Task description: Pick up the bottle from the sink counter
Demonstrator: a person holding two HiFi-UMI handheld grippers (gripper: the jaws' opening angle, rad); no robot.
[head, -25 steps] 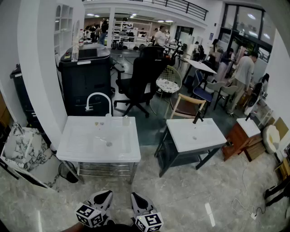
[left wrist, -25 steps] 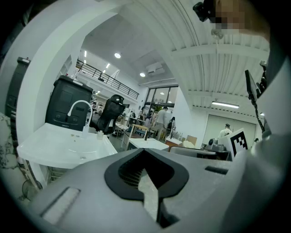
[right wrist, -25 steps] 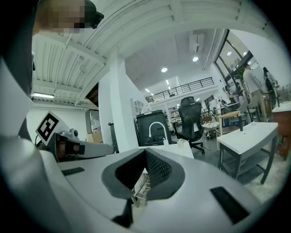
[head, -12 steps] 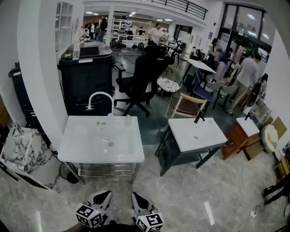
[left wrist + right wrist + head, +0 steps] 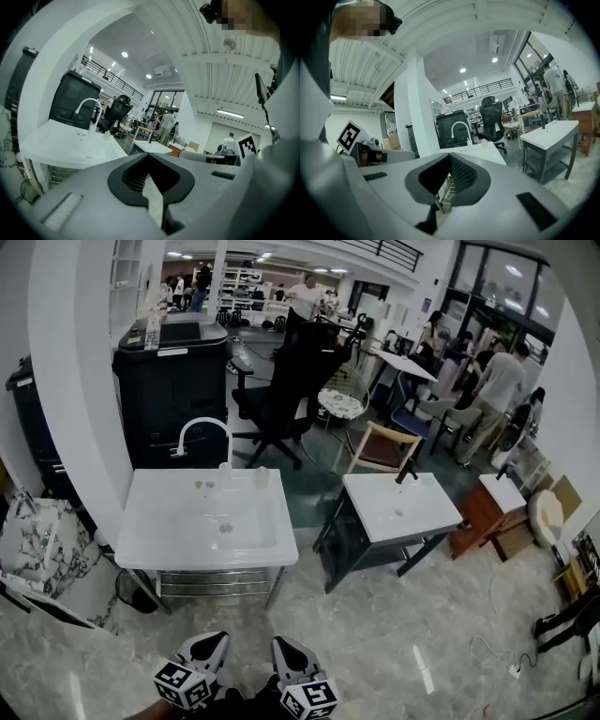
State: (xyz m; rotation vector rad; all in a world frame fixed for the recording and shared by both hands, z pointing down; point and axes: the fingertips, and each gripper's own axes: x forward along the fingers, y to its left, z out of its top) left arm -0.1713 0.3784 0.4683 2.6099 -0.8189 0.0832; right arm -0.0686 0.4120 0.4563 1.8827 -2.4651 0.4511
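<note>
**Head view check: both grippers closed and empty, bottle at the back edge of the sink counter**

So, standing here and going from the left. A white bag with a marbled print (image 5: 42, 545) leans at the left end of the white sink counter (image 5: 164, 545). Behind the counter is a big dark printer (image 5: 173, 381). A white curved faucet (image 5: 201, 430) rises from the counter's back edge. Just right of its base, near the back right corner, stands the bottle (image 5: 262, 477). It's small, pale and upright, with nothing touching it.

At the bottom of the head view is the left gripper (image 5: 212, 649), with the right gripper (image 5: 289, 654) just beside it. Both are over the marble floor (image 5: 375, 643), in front of the counter's front edge and well apart from the bottle. The left gripper view shows its jaws pressed together with nothing between them. The right gripper view shows the same thing.

Further right, a black office chair (image 5: 291, 381) sits behind a wooden chair (image 5: 380, 451). Then there's a second white basin unit (image 5: 412, 521) with a black tap (image 5: 407, 472), and a brown cabinet (image 5: 478, 521) next to it. People stand around the tables at the far right.
</note>
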